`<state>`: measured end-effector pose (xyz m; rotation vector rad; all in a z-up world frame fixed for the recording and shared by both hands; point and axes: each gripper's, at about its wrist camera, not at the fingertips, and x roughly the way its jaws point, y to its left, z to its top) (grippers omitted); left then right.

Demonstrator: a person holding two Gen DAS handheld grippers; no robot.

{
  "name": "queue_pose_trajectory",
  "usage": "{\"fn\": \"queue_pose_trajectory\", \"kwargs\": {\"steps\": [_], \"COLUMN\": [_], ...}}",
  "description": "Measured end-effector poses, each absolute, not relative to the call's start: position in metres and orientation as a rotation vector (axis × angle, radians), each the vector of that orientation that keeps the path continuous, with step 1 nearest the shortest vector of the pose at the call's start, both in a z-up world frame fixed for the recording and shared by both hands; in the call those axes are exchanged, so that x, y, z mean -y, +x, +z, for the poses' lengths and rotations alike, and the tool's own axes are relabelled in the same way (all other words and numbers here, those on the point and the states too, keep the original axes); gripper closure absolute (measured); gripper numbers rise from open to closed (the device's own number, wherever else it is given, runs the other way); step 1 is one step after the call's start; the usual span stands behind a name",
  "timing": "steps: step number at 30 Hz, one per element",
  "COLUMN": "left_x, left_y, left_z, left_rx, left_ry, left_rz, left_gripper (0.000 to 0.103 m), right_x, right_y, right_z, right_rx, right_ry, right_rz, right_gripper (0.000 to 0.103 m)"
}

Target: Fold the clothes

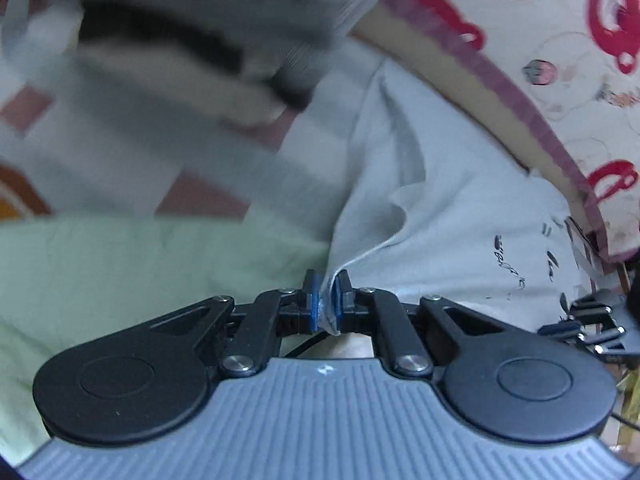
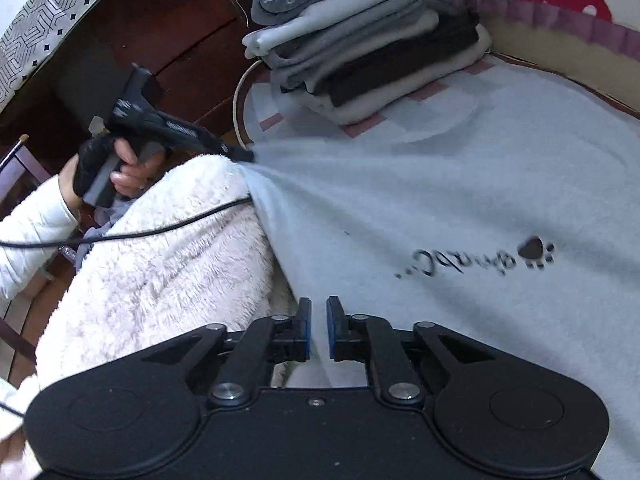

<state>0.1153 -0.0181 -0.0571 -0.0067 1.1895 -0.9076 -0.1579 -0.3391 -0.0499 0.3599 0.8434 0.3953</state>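
the pale grey garment lies spread over the bed surface, its dark script and paw print facing up, with one edge pulled taut toward the left of the right wrist view. the left gripper is clenched on a corner of that garment, a fold of pale cloth pinched between its blue pads; in the right wrist view the same gripper shows at the end of the stretched fabric, held by a hand in a white sleeve. the right gripper sits at the near edge of the garment with its jaws slightly apart and released; the cloth lies below the gap and the pads do not press on it. a fluffy white blanket bunches just beside the garment, and a black cable runs across it. a stack of folded clothes in greys, white and dark brown rests at the far end, beyond the garment. in the left wrist view a light green sheet lies left of the garment, and a cream fabric with red prints rises beyond a tan border.
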Motion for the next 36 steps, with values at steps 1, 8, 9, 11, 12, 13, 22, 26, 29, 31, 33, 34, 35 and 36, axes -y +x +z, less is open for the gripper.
{"fn": "queue_pose_trajectory", "kwargs": {"steps": [1,8,9,11,12,13,22,26,29,31,33,34,35,36], "left_x": [0.018,0.024,0.024,0.024,0.024,0.022,0.017,0.014,0.018,0.025,0.029,0.030,0.030,0.032], "left_y": [0.116,0.124,0.125,0.123,0.121,0.119,0.115,0.112,0.103,0.098,0.100,0.104,0.107,0.110], "left_z": [-0.060,-0.039,-0.034,-0.024,-0.018,-0.013,-0.023,-0.055,-0.064,-0.066,-0.068,-0.071,-0.075,-0.078], "left_rx": [-1.195,-1.111,-1.097,-1.051,-1.025,-1.000,-1.097,-1.211,-1.176,-1.139,-1.130,-1.145,-1.161,-1.174], "left_ry": [-0.020,-0.118,-0.147,-0.197,-0.220,-0.242,-0.174,-0.173,-0.095,-0.021,0.013,0.013,0.011,0.012], "left_rz": [-0.903,-0.955,-0.969,-0.985,-0.990,-0.995,-0.921,-0.889,-0.894,-0.923,-0.939,-0.940,-0.947,-0.956], "left_gripper": [0.096,0.096,0.096,0.103,0.103,0.103,0.099,0.093,0.079,0.075,0.069,0.064,0.062,0.062], "right_x": [0.337,0.314,0.309,0.300,0.295,0.292,0.306,0.325,0.327,0.325,0.325,0.324,0.323,0.323], "right_y": [-0.156,-0.137,-0.134,-0.131,-0.130,-0.129,-0.148,-0.154,-0.157,-0.157,-0.157,-0.155,-0.154,-0.154], "right_z": [-0.049,-0.061,-0.063,-0.069,-0.073,-0.076,-0.071,-0.065,-0.072,-0.077,-0.080,-0.082,-0.083,-0.083], "right_rx": [-0.840,-0.968,-0.982,-1.005,-1.007,-1.003,-0.924,-0.894,-0.901,-0.911,-0.916,-0.920,-0.923,-0.923], "right_ry": [0.362,0.119,0.070,-0.023,-0.054,-0.079,-0.047,0.099,0.151,0.154,0.158,0.161,0.164,0.166], "right_rz": [0.411,0.454,0.446,0.428,0.421,0.412,0.430,0.477,0.466,0.451,0.444,0.438,0.432,0.427], "right_gripper": [0.078,0.047,0.047,0.047,0.047,0.047,0.098,0.097,0.097,0.097,0.097,0.097,0.097,0.096]}}
